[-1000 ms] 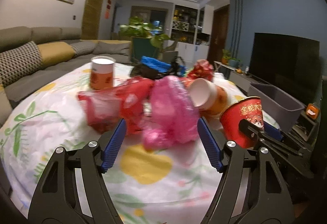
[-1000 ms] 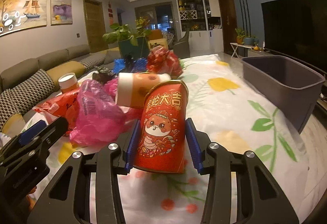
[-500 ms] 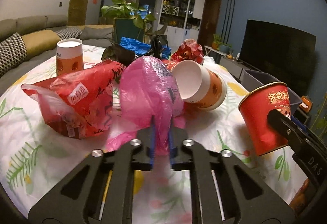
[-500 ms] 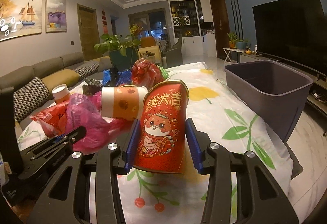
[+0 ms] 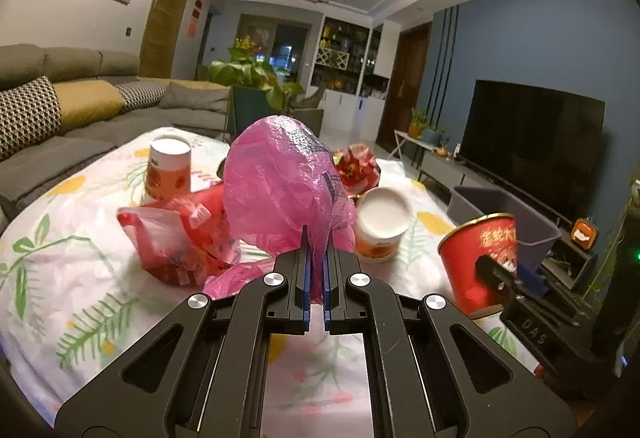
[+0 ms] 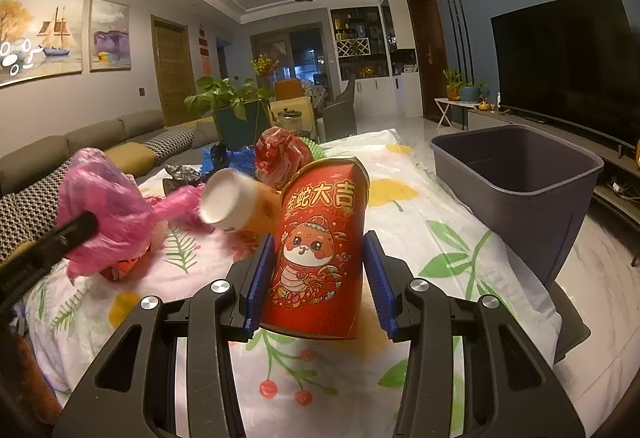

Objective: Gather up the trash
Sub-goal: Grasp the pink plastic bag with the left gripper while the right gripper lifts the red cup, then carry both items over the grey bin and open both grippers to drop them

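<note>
My left gripper [image 5: 316,274] is shut on a pink plastic bag [image 5: 280,178], which hangs lifted above the table; the same pink bag [image 6: 100,210] shows at the left of the right wrist view. My right gripper [image 6: 318,274] is shut on a red paper cup [image 6: 320,250] with a cartoon snake, held upright above the tablecloth; that red cup [image 5: 476,258] appears at the right of the left wrist view. A grey bin [image 6: 516,174] stands at the table's right edge, to the right of the cup.
On the floral tablecloth [image 5: 80,278] lie a red plastic bag [image 5: 180,242], an orange paper cup on its side [image 5: 380,226], an upright orange cup [image 5: 168,166], a red crumpled wrapper [image 5: 356,166] and a blue mesh [image 6: 236,158]. A sofa [image 5: 80,106] lies left, a television [image 6: 568,66] right.
The left gripper went from open around the pink bag to shut on it, then lifted it off the table. The right gripper keeps the red cup and has drawn nearer the bin.
</note>
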Available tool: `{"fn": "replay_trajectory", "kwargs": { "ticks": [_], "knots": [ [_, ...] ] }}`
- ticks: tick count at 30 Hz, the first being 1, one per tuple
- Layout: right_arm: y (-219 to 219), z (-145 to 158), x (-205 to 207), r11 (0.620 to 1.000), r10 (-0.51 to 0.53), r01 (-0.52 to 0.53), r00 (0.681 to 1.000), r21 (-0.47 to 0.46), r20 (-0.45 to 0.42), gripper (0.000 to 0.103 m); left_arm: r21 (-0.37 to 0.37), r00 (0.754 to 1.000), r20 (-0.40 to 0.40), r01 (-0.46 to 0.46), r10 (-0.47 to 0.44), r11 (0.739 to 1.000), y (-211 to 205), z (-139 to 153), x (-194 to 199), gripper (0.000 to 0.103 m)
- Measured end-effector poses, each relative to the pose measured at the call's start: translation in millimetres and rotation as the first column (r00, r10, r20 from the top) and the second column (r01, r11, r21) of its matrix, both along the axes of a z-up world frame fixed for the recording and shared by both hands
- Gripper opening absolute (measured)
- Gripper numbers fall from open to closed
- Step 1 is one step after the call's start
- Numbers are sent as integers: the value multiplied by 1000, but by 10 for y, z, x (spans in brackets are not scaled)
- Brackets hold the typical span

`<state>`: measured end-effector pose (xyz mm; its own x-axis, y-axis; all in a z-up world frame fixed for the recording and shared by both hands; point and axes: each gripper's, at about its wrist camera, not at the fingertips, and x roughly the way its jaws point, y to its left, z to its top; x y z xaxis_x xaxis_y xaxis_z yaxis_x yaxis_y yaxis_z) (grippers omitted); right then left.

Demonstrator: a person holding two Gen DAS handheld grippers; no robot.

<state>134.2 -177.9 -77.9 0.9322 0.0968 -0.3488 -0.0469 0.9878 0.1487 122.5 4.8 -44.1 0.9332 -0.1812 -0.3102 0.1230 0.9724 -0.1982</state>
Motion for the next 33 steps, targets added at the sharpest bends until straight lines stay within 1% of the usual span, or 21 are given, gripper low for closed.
{"fn": "replay_trajectory", "kwargs": {
  "ticks": [4, 7, 11, 13, 17, 21, 22, 25, 28, 33],
  "knots": [
    [-22, 9, -41, 1000, -1, 1, 1000, 1, 6, 45, -9, 1000, 26, -6, 6, 1000, 29, 79, -108, 3],
    [-31, 28, -75, 1000, -3, 3, 1000, 1, 14, 45, -15, 1000, 25, -9, 10, 1000, 55, 108, -93, 3],
    [-65, 19, -88, 1000, -7, 6, 1000, 5, 11, 45, -4, 1000, 13, -11, 11, 1000, 67, 81, -71, 3],
    [-85, 28, -105, 1000, -11, 11, 1000, 2, 16, 45, -13, 1000, 7, -5, 5, 1000, 57, 68, -68, 3],
    [-132, 77, -138, 1000, -22, 22, 999, 3, 27, 45, 7, 1000, 29, 12, -13, 1000, -43, 138, -66, 3],
    [-307, 187, -175, 998, -58, 59, 997, -19, 56, 45, 29, 996, 39, 77, -78, 997, -279, 231, 14, 3],
    [-356, 220, -176, 997, -70, 72, 996, -22, 63, 45, 23, 993, 38, 114, -115, 993, -386, 280, 83, 3],
    [-588, 360, -157, 991, -126, 130, 987, -29, 100, 45, 22, 983, 37, 179, -180, 984, -681, 379, 274, 3],
    [-845, 494, -106, 976, -201, 210, 968, -50, 152, 45, 30, 967, 47, 251, -252, 968, -1063, 507, 490, 3],
    [-1291, 639, 40, 946, -306, 321, 930, -44, 203, 45, 89, 933, 83, 343, -350, 935, -1805, 602, 834, 3]
  ]
}}
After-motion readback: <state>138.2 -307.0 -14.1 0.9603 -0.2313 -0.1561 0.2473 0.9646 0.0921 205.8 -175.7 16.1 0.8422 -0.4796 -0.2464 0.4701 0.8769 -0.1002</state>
